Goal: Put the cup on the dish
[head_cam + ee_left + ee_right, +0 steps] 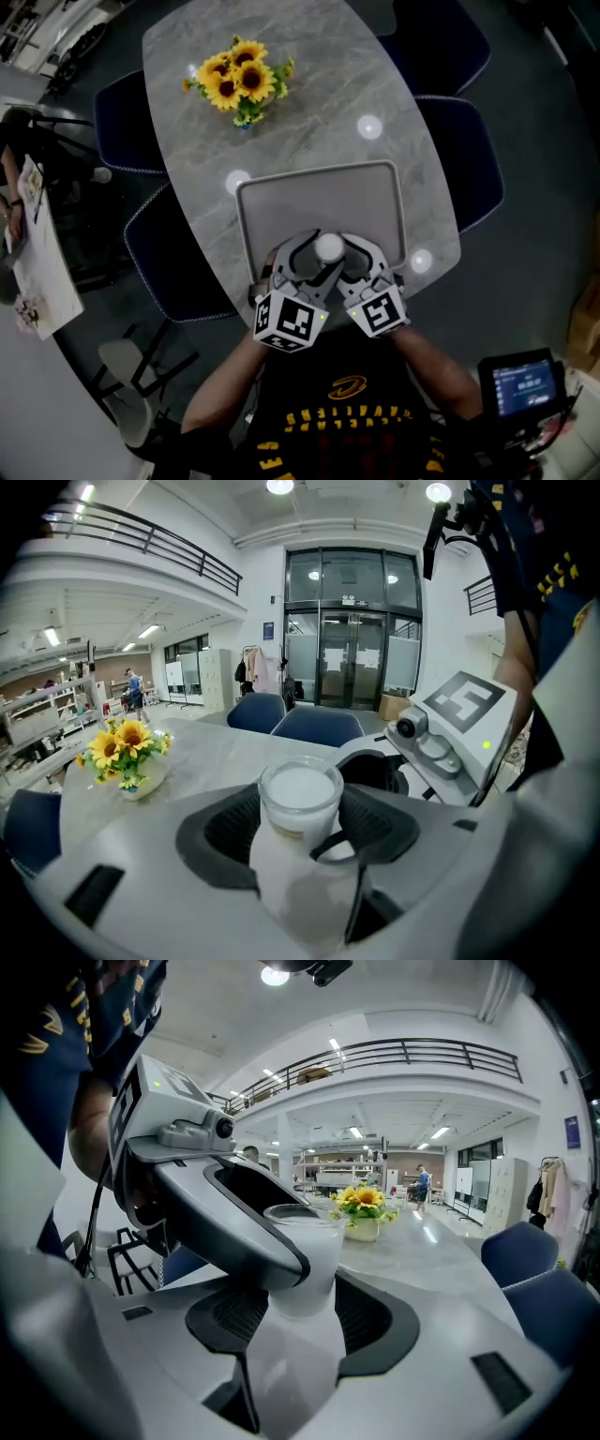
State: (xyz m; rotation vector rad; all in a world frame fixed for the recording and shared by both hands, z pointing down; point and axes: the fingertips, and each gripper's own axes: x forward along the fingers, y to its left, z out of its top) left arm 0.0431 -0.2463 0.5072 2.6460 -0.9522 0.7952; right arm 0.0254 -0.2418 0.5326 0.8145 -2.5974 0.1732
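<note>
A small white cup (329,247) is held just above the near part of a grey rectangular dish (319,192) on the marble table (319,84). My left gripper (314,260) and right gripper (348,260) meet at the cup from either side. In the left gripper view the cup (300,794) sits between my left gripper's (300,832) dark pads, with the right gripper's jaw just behind it. The right gripper view shows the cup (305,1241) between my right gripper's (300,1312) pads, with the left gripper's jaw across its left side. Both look shut on it.
A vase of sunflowers (240,81) stands at the table's far left. Blue chairs (471,169) ring the table, one at the near left (167,253). A small monitor (523,382) sits low on the right. The person's arms fill the bottom of the head view.
</note>
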